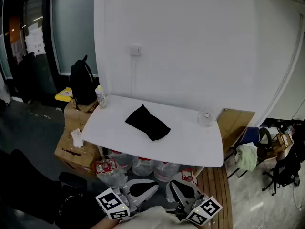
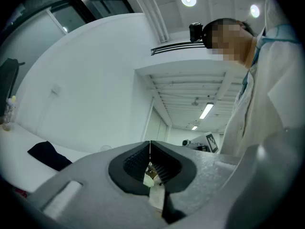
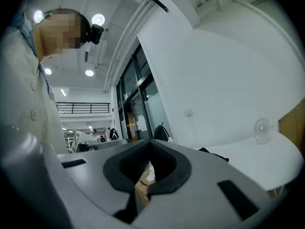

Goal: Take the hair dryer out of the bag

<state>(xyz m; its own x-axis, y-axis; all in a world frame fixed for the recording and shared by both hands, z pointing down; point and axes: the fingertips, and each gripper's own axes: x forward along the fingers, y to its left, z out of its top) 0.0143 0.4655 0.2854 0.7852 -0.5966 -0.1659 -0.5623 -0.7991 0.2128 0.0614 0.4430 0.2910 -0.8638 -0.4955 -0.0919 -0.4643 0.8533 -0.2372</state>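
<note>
Head view, read from left to right. A black backpack (image 1: 82,82) and a small bottle (image 1: 100,97) stood at the table's left edge, above stacked cardboard boxes (image 1: 75,137). The white table (image 1: 190,144) carried the black bag (image 1: 147,122) near its centre; the same bag appeared low at 9 o'clock in the left gripper view (image 2: 47,154) and as a dark sliver toward 3 o'clock in the right gripper view (image 3: 215,153). No hair dryer was visible in any view; it was presumably inside the bag. A small clear round object (image 1: 206,117) sat toward the table's right end.

Both grippers were held low, off the table's near edge and well apart from the bag. The left gripper (image 1: 145,188) (image 2: 150,149) was clenched with its jaws together on nothing. The right gripper (image 3: 151,147) (image 1: 180,191) was likewise clenched and empty.

Governing relation: from the left gripper the bag lay at about 12 o'clock, from the right gripper at about 11 o'clock. The bag's long axis ran from 10 o'clock to 4 o'clock. The left gripper appeared marginally nearer and better aligned, so the coming move would likely call for a forward reach and opened jaws.
</note>
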